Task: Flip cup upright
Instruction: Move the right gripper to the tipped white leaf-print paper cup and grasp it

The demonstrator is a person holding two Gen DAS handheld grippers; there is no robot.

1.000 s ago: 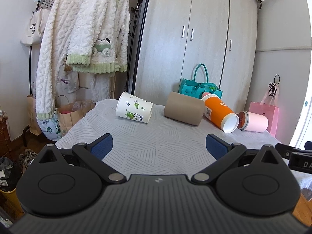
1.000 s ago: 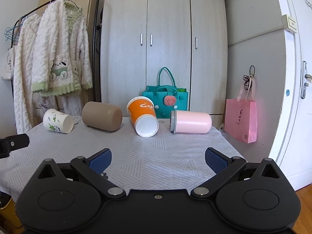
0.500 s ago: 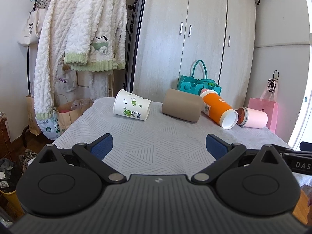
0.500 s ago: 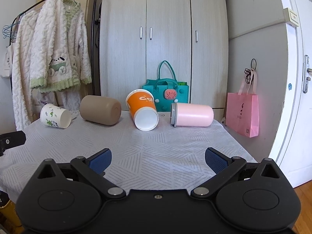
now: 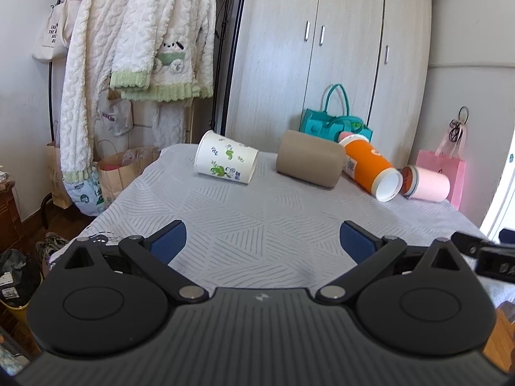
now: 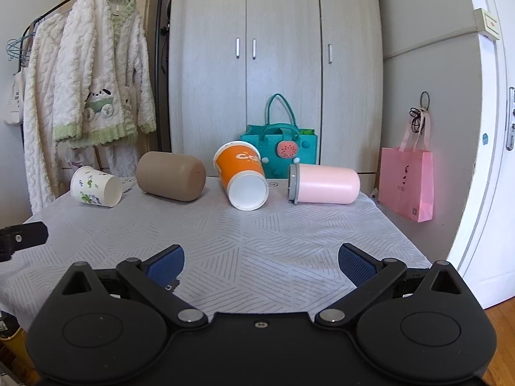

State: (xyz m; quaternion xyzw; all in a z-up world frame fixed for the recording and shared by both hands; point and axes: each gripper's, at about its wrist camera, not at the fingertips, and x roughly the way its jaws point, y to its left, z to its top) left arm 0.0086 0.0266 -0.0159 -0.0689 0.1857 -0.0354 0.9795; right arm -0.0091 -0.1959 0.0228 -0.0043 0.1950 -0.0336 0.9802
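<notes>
Several cups lie on their sides along the far edge of the table (image 5: 257, 225): a white paper cup with green prints (image 5: 226, 161) (image 6: 95, 186), a brown cup (image 5: 309, 163) (image 6: 171, 176), an orange cup (image 5: 370, 170) (image 6: 242, 175) and a pink cup with a grey rim (image 5: 426, 182) (image 6: 323, 184). My left gripper (image 5: 262, 241) is open and empty over the near part of the table. My right gripper (image 6: 260, 260) is open and empty, also short of the cups.
A teal bag (image 6: 279, 148) stands behind the cups before a grey wardrobe (image 6: 273, 64). A pink bag (image 6: 406, 183) hangs at the right wall. A rack with fluffy white clothes (image 5: 145, 32) and paper bags (image 5: 119, 173) stands left of the table.
Both grippers have moved a little closer to the row of cups and tilted slightly down. Their jaws stay open. The cups have not moved.
</notes>
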